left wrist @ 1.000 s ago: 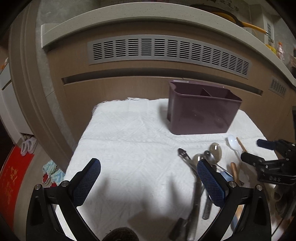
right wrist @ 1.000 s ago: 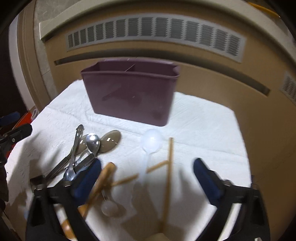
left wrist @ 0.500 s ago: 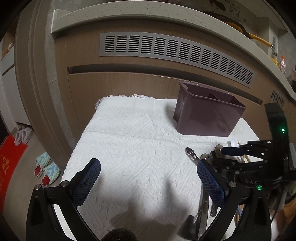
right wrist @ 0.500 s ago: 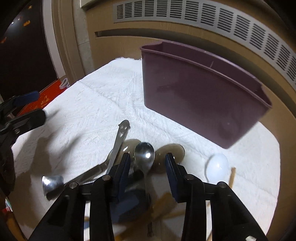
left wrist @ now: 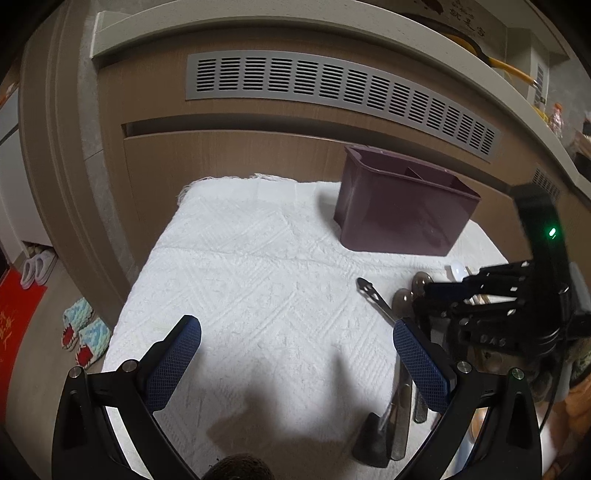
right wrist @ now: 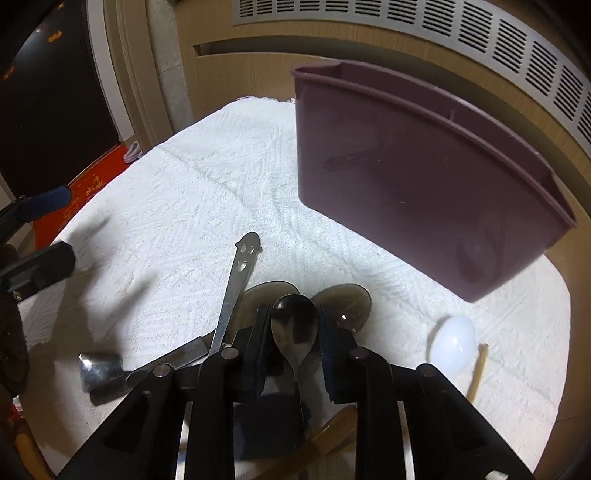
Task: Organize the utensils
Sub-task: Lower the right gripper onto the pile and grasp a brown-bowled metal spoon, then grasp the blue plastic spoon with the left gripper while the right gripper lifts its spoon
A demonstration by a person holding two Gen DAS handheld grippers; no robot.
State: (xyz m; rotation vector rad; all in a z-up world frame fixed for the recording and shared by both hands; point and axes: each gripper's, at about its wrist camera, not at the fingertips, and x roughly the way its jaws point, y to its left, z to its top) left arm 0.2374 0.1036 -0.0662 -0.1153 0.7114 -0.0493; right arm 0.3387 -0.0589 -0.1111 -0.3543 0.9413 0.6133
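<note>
Right wrist view: right gripper [right wrist: 293, 328] is angled down over the utensil pile on the white textured cloth [right wrist: 177, 206]. Its jaws are closing, with the bowl of a steel spoon [right wrist: 294, 326] between the two pads; the pads stand right at the bowl's edges, and contact cannot be confirmed. The spoon's neck runs back under the gripper body. Two brownish translucent spoons [right wrist: 349, 299] lie just behind the steel one, one bowl on either side, partly hidden by the fingers. To the left, a flat steel handle with a smiley-face cutout [right wrist: 242, 266] slants toward the pile, and a short steel piece with a flared end [right wrist: 99, 367] lies further left near the cloth edge. A white plastic spoon [right wrist: 452, 343] rests to the right, with a wooden chopstick [right wrist: 478, 369] just beside it; a wooden handle [right wrist: 332, 424] shows below the gripper. The dark purple utensil caddy [right wrist: 417, 177] stands upright at the far side of the cloth, against the wooden cabinet front with a grey vent grille [right wrist: 424, 22]; nothing of the pile touches it. Left wrist view: left gripper [left wrist: 295, 354] hangs over a bare part of the cloth with jaws wide apart and nothing between them. The caddy [left wrist: 402, 218] shows an inner divider; the right gripper appears at the right edge [left wrist: 476, 310] over the utensils. Slippers [left wrist: 79, 332] lie on the floor to the left.
</note>
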